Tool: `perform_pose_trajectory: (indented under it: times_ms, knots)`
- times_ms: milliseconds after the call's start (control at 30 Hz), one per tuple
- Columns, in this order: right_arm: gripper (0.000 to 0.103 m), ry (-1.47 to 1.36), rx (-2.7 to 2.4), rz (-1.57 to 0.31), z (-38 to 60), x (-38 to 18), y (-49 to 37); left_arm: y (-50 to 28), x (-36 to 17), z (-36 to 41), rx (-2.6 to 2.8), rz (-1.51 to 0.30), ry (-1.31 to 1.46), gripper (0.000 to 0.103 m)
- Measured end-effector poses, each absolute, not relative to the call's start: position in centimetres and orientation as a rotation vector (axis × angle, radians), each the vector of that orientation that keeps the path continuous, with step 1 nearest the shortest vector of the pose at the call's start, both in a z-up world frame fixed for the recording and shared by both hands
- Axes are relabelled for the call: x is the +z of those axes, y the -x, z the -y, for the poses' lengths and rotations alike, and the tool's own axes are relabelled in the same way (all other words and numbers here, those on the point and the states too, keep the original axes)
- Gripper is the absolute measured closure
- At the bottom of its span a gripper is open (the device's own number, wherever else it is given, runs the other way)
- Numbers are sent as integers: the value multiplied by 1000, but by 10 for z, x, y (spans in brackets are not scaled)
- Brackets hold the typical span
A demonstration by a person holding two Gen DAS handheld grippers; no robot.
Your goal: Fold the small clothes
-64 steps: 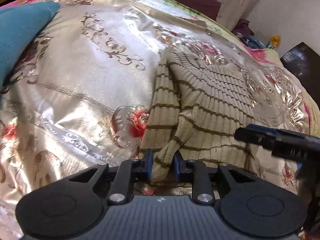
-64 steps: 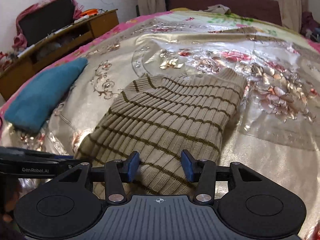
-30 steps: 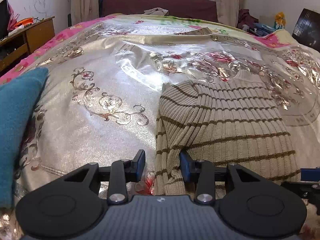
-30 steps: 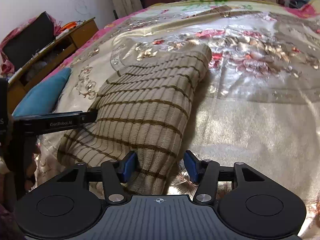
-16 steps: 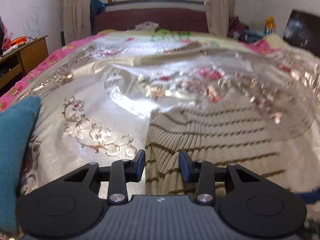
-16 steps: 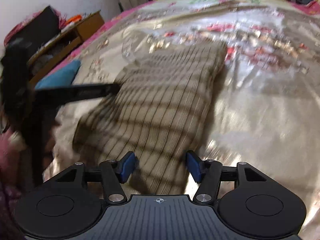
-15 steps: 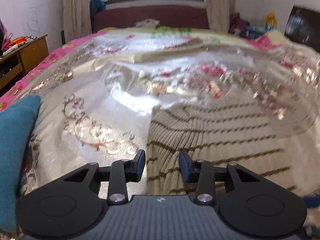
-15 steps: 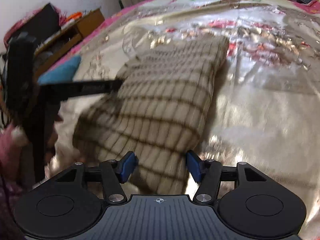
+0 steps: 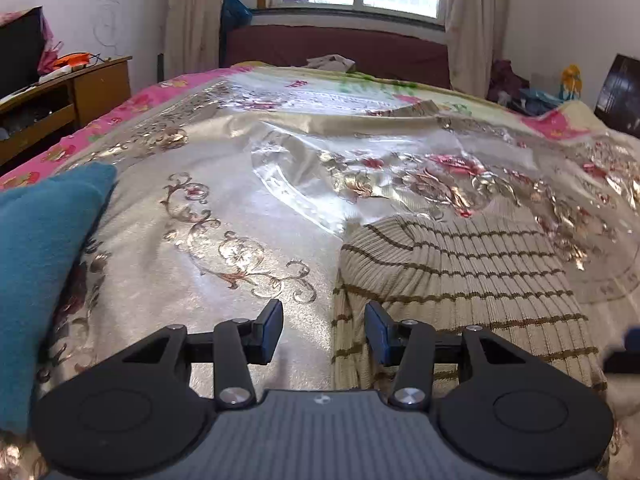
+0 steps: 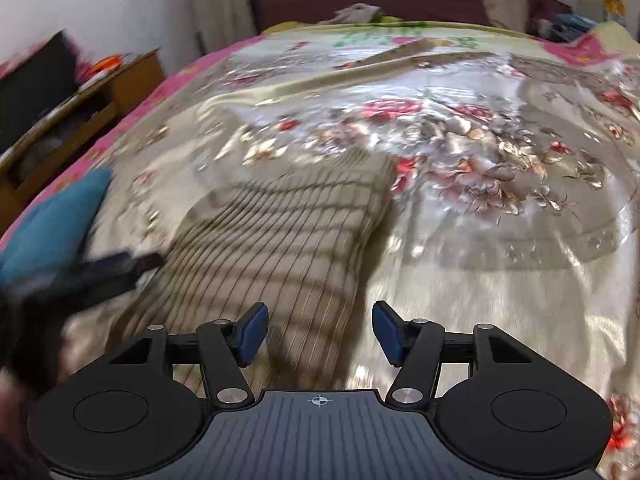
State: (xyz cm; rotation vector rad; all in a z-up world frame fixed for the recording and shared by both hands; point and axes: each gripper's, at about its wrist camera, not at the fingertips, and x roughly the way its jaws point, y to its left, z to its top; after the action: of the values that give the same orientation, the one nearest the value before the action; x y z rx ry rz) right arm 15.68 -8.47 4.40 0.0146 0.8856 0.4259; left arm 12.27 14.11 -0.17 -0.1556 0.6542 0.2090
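A beige ribbed sweater (image 9: 460,264) with thin brown stripes lies folded on the shiny floral bedspread (image 9: 240,208). My left gripper (image 9: 324,330) hovers over the sweater's near left edge. Its jaws are opening, and the edge shows in the gap without either pad pressing on it. In the right wrist view the sweater (image 10: 288,232) is blurred. My right gripper (image 10: 318,330) is open above its near right edge, pads clear of the cloth. The left gripper (image 10: 100,276) appears there as a dark blur at the left.
A teal cushion (image 9: 36,264) lies at the bed's left side. A wooden cabinet (image 9: 60,108) stands beyond it against the wall. A dark red headboard (image 9: 340,48) and a window close the far end. Dark furniture (image 9: 620,96) stands at the right.
The left gripper let go of the sweater's edge and its jaws widened. Both views have tipped up and drawn back from the sweater. The right jaws have spread a little.
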Motion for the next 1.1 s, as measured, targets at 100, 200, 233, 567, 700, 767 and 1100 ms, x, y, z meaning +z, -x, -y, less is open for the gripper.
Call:
perform_pose_trajectory:
  times_ms: [100, 200, 233, 567, 700, 767, 1100]
  knots:
    - [45, -14, 408, -883, 76, 35, -175, -121, -11, -142, 217, -671, 146, 52]
    - [44, -21, 404, -900, 67, 26, -190, -123, -24, -149, 210, -709, 183, 52]
    - [44, -24, 395, -902, 66, 23, -193, -123, -26, -151, 207, -707, 190, 52]
    - [41, 34, 401, -908, 33, 19, -199, -116, -24, -158, 203, -648, 227, 53]
    - [41, 37, 391, -909, 29, 19, -200, -106, -11, -153, 209, -563, 200, 53]
    - [41, 36, 391, -910, 31, 19, -200, -102, -6, -151, 206, -528, 187, 53]
    - [41, 11, 382, -887, 49, 35, -174, -111, -17, -151, 146, -606, 217, 53]
